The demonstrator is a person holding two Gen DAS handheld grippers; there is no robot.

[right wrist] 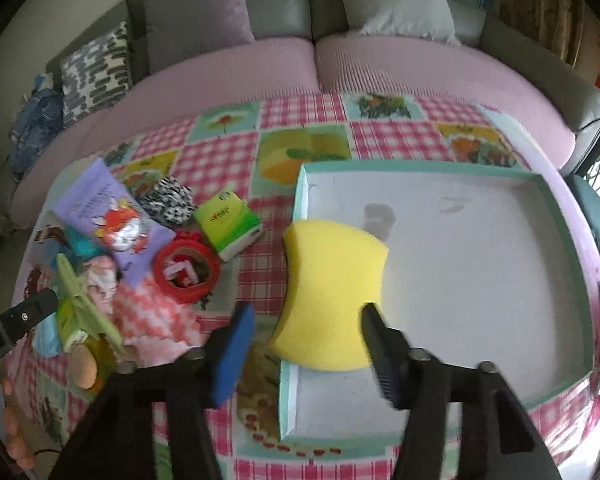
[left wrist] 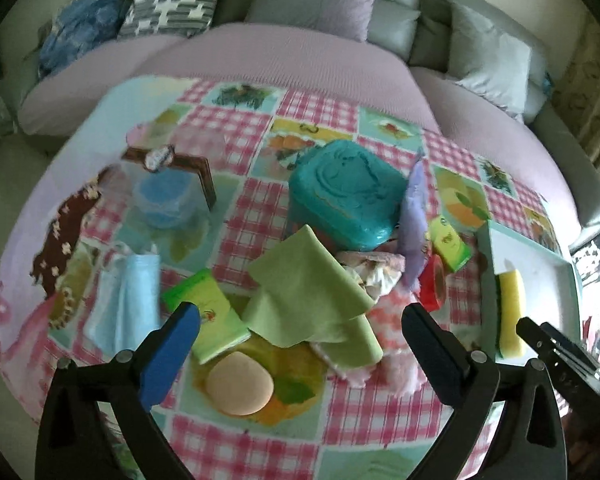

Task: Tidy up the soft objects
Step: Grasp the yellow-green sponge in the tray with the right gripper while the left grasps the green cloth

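Right wrist view: the right gripper point(right wrist: 306, 330) points down at a table covered by a pink checked tablecloth point(right wrist: 228, 160) with fruit pictures. A yellow sponge point(right wrist: 332, 292) lies across the left wall of a shallow white tray point(right wrist: 480, 264) with a pale green rim, partly inside the tray and partly over the cloth. The 2 fingers stand partly apart, one on each side of the sponge's near end. The black finger point(right wrist: 380, 344) is at the sponge's right edge; the blue pad point(right wrist: 232, 356) on the left is clear of it, so the sponge is not clamped. Left of the tray sit a green tissue pack point(right wrist: 228, 224), a red tape roll point(right wrist: 186, 274), a purple packet point(right wrist: 112, 224) with a cartoon print, and a black and white cloth point(right wrist: 168, 200).

Left wrist view: the left gripper point(left wrist: 300, 348) hangs wide open and empty over a heap of soft things. A folded green cloth point(left wrist: 312, 296) lies below the gap between its fingers, with a tan round sponge point(left wrist: 240, 384) nearer the camera and a teal box point(left wrist: 346, 192) farther back. A pale blue face mask point(left wrist: 128, 296) lies to the left. A sofa with pink seat covers point(left wrist: 284, 56) stands behind the table.
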